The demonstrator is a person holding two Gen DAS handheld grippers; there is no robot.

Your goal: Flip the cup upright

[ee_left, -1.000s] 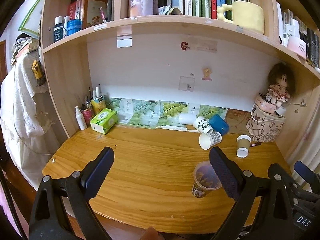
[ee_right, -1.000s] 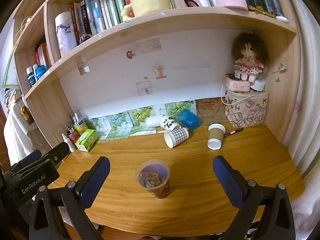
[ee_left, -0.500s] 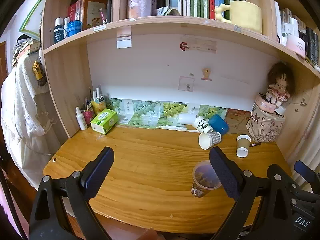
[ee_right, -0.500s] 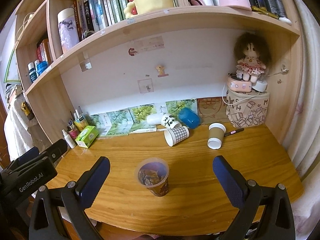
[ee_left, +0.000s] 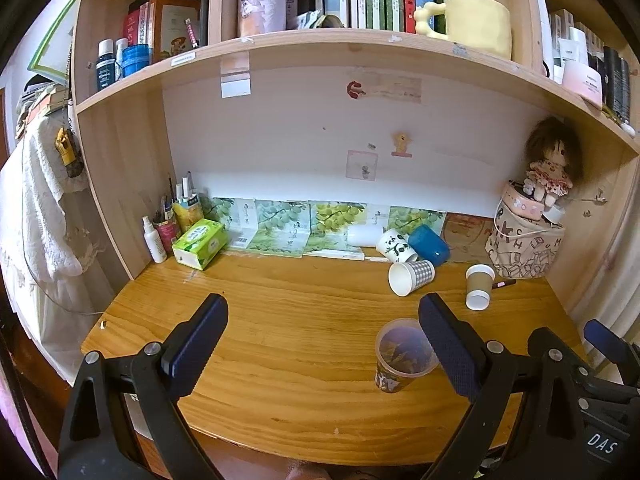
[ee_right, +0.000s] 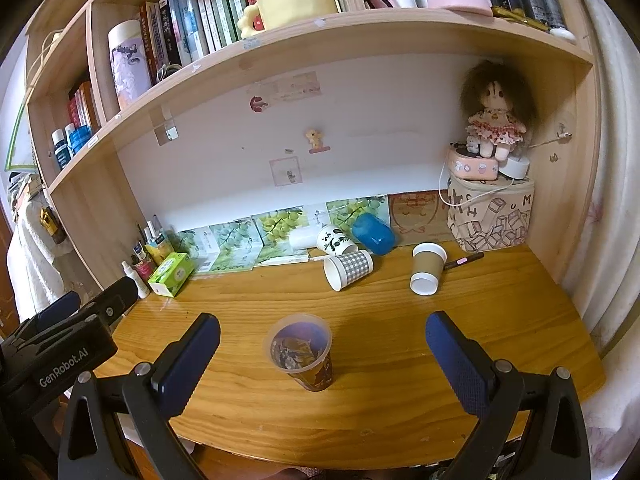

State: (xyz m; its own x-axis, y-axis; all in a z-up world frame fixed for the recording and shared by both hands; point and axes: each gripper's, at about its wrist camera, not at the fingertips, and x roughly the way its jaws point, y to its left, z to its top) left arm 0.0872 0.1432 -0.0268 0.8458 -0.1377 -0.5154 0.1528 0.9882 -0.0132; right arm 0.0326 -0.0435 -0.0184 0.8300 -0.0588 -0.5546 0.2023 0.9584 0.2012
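Currently, a patterned plastic cup (ee_right: 302,356) is seen standing upright, mouth up, on the front part of the wooden desk (ee_right: 380,412). In the right wrist view it sits between the two fingers of the right claw (ee_right: 322,354), whose jaws are spread wide and touch nothing. In the left wrist view the same cup (ee_left: 402,356) is partly covered by the right-hand finger of the left claw (ee_left: 324,344); those jaws are likewise held wide apart, with nothing gripped.

Further back, four cups are seen lying on their sides: a checked paper cup (ee_right: 348,269) with its mouth turned toward the front left, a brown paper cup (ee_right: 426,270) to its right with its white mouth facing forward, and behind them a panda-print cup (ee_right: 334,240) and a blue cup (ee_right: 374,234) against the row of leaf-printed cards at the wall. A pen (ee_right: 464,261) lies just beside the brown cup. A green tissue box (ee_right: 171,274) is placed at the left rear corner, and a doll (ee_right: 496,120) is seated on boxes at the right rear.
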